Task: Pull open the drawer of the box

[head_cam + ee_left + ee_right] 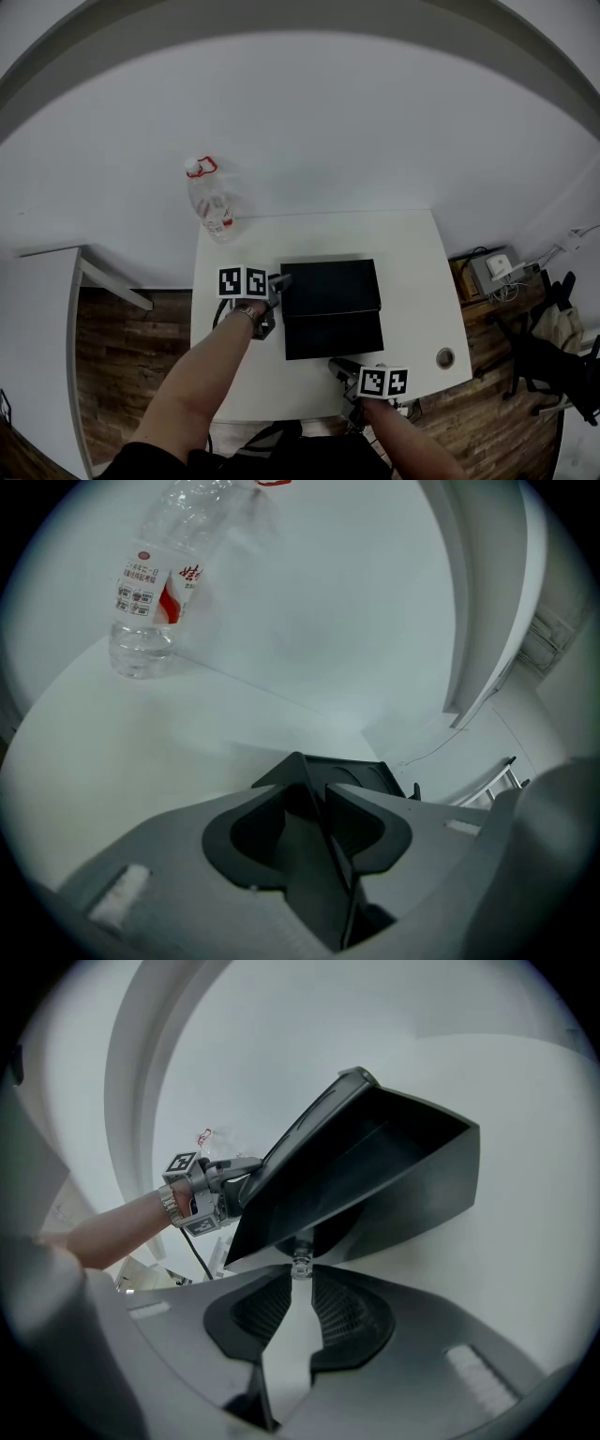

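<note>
Black box (330, 284), drawer (334, 336) out; right claw (300, 1279) grasping its knob (301, 1264); left claw (323, 789) clenched empty against box corner.

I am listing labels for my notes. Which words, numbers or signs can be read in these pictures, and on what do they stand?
On the water bottle, the red and white label: print too blurred to read.
On the left marker cube and the right marker cube: black-and-white square patterns, no words.
On the black box: no text visible.

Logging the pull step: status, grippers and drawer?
Right gripper shut on drawer knob. Left gripper shut, tips at box corner. Drawer looks partly out. Bottle behind box.
</note>
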A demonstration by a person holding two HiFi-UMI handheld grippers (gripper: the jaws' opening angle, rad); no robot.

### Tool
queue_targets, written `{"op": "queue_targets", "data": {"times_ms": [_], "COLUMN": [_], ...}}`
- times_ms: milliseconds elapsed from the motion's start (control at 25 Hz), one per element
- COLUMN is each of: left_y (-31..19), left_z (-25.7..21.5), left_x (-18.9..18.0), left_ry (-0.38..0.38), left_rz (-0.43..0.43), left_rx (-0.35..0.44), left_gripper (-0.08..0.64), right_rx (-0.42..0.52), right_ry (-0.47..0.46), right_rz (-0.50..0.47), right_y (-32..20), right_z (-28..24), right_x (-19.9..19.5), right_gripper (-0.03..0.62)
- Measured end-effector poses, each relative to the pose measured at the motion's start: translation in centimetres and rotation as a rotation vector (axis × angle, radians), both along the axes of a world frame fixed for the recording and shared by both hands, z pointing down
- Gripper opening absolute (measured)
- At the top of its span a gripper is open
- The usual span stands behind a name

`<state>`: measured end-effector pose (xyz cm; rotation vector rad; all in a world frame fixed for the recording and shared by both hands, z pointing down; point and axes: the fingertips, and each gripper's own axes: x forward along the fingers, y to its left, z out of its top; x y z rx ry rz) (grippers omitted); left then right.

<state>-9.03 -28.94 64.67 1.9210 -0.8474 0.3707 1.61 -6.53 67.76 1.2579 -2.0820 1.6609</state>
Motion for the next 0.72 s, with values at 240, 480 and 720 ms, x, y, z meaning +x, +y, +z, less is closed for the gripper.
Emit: {"op": "queue_targets", "data": {"times_ms": [240, 480, 720], "left_y": [0.0, -0.1, 0.0], "left_z": [0.0, 0.0, 0.0], "left_x": [-0.1, -0.1, -0.1], "left_ry": [-0.003, 0.005, 0.010], "left_rz": [-0.011, -0.020, -0.032], "left_rx": [0.000, 0.002, 0.007], "left_gripper": [0.144, 0.144, 0.146], "right_rx": [-0.008, -0.008, -0.015], "right_ry": [-0.004, -0.015, -0.002], "right_rz": [0.006, 0.023, 0.033], "right_y": [0.5, 0.8, 1.5], "right_z": [0.1, 0.2, 0.4], "right_x": [-0.1, 0.0, 0.1], "right_gripper": [0.069, 0.069, 0.069]}}
